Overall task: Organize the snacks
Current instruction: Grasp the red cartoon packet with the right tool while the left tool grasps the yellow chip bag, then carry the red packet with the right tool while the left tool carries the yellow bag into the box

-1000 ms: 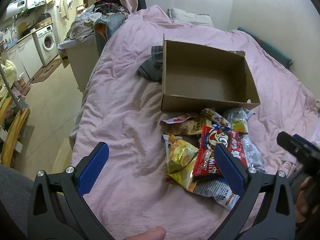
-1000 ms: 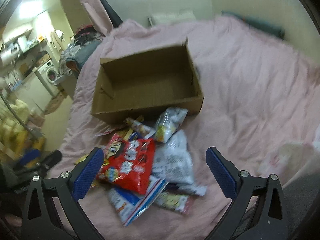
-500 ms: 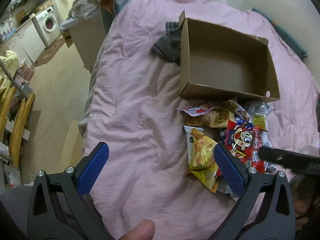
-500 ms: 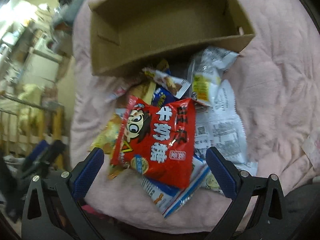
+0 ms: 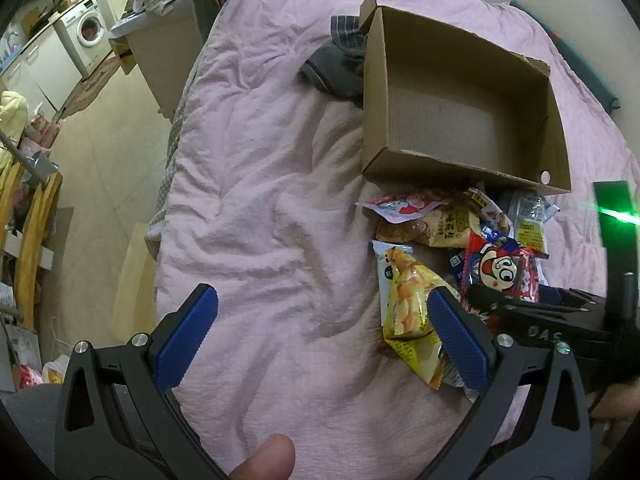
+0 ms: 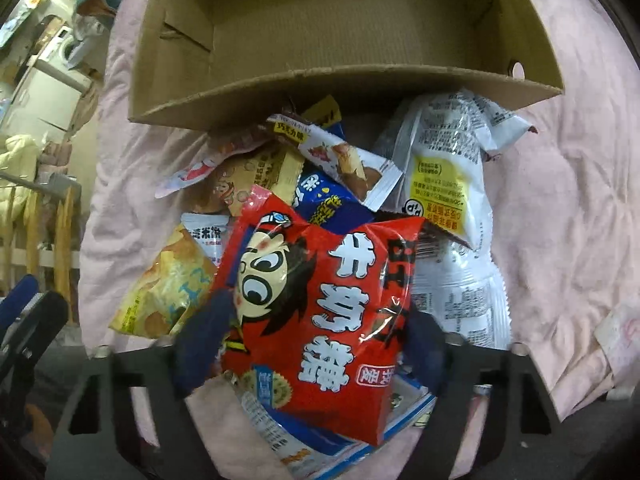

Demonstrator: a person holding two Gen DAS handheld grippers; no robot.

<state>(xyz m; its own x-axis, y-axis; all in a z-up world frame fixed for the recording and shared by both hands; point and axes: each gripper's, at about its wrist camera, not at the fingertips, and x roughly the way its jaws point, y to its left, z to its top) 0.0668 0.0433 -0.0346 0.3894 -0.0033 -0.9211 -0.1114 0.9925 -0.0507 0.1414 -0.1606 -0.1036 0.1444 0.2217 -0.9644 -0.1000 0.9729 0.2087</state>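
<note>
task barely begun: left gripper (image 5: 320, 336) spread wide over bare pink blanket (image 5: 256, 216), cardboard box (image 6: 348, 20) still empty, whole snack pile (image 5: 452, 256) lying just in front of it, right gripper (image 6: 310, 348) closing around red snack bag (image 6: 320, 312) on top.

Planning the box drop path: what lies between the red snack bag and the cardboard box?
In the right wrist view, other packets fill that stretch: a blue packet and a white chocolate-wafer packet lie between the red snack bag and the cardboard box.
</note>
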